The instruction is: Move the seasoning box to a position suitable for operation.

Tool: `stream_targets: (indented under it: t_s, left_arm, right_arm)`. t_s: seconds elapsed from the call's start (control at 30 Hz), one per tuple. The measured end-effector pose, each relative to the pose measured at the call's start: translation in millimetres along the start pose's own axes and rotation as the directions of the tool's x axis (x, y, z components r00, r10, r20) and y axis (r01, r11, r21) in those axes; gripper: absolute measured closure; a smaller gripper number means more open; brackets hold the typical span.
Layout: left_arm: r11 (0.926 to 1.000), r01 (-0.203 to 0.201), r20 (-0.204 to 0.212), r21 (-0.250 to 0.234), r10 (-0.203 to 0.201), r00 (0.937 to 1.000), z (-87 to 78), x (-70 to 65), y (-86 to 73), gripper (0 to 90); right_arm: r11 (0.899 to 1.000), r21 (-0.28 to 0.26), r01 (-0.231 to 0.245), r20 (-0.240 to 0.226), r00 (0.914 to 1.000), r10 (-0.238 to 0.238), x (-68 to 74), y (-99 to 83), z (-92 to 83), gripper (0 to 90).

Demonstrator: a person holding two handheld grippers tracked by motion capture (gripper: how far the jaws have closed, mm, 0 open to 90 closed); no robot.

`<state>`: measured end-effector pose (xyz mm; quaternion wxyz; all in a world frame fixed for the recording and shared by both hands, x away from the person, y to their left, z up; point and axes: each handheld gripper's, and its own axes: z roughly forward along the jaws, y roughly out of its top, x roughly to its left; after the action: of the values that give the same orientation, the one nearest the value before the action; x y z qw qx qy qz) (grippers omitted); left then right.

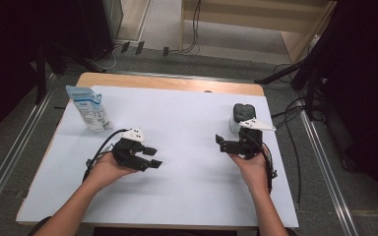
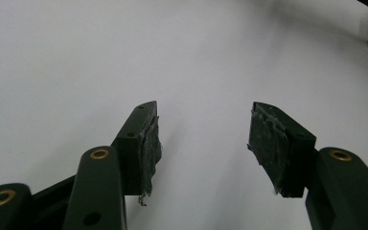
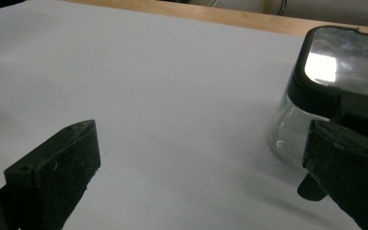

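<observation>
Right gripper (image 1: 232, 143): jaws spread wide, nothing between the pads. In the right gripper view its right-hand jaw sits just in front of a clear glass container with a black lid (image 3: 335, 91); whether that jaw touches the glass is hard to tell, the edge is partly hidden. The container stands upright on the white sheet covering the table (image 1: 187, 147), just beyond the gripper in the high view, towards the far right part of the sheet. The gripper's grey three-cornered plate overlaps the container's lower part from above there.

Left gripper (image 1: 148, 160): jaws parted, gap empty, frayed padding on both pads (image 2: 151, 148). It hangs over bare white sheet on the left half, pointing towards the middle of the table.

A blue-and-white plastic pouch with printed text (image 1: 89, 109) stands upright near the far left corner of the sheet, beyond the left gripper and apart from it.

Wooden table edge (image 1: 177, 82) shows past the sheet at the far side. Cables trail from both grippers back along the person's hands.
</observation>
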<state>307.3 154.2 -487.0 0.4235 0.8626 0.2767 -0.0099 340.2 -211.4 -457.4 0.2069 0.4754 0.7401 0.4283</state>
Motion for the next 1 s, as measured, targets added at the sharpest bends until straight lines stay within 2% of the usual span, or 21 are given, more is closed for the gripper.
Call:
stream_targets:
  t_s: [0.07,0.3,0.43,0.47,0.6,0.77,0.8,0.87,1.0]
  left_arm:
    - [1.0000,0.004,0.004,0.003,-0.004,1.0000,0.2,-1.1,0.2,44.4]
    - [1.0000,0.009,0.005,-0.001,-0.009,0.9999,-0.7,-1.3,0.2,44.3]
    - [1.0000,0.009,0.012,-0.001,-0.009,0.9999,-1.2,-1.3,-0.2,44.2]
    - [1.0000,0.009,0.012,-0.001,-0.009,0.9999,-1.2,-1.3,-0.2,44.2]
    - [1.0000,0.001,0.009,0.006,-0.001,1.0000,-1.8,-1.6,-0.4,44.0]
    - [0.9999,0.007,0.012,0.013,-0.007,0.9999,-1.2,-1.8,-0.9,43.9]
    - [0.9999,0.004,0.011,0.013,-0.004,0.9999,-1.0,-2.1,-1.0,43.8]
    - [0.9998,0.000,0.011,0.018,-0.001,0.9999,-1.5,-3.6,-1.2,43.6]
    - [0.9996,0.001,0.010,0.027,-0.001,0.9999,-1.8,-3.6,-1.9,43.5]
  right_arm:
    - [1.000,-0.002,0.012,0.033,0.9994,-0.012,-2.4,8.5,1.0,0.0]
    - [1.000,-0.025,-0.016,0.061,0.9980,0.017,-13.9,24.6,4.0,0.0]
    - [0.998,-0.038,-0.054,0.086,0.9947,0.057,-31.6,34.5,6.3,0.0]
    - [0.998,-0.038,-0.054,0.086,0.9947,0.057,-31.6,34.5,6.3,0.0]
    - [0.995,-0.030,-0.093,0.104,0.9899,0.096,-46.3,38.3,9.3,0.0]
    - [0.996,-0.050,-0.077,0.128,0.9884,0.082,-52.5,42.9,10.2,0.0]
    - [0.996,-0.030,-0.087,0.149,0.9848,0.090,-56.8,42.3,16.1,0.0]
    - [0.995,-0.026,-0.094,0.163,0.9818,0.097,-61.3,40.2,21.9,0.0]
    - [0.993,-0.026,-0.112,0.169,0.9790,0.114,-67.7,37.0,29.8,0.0]
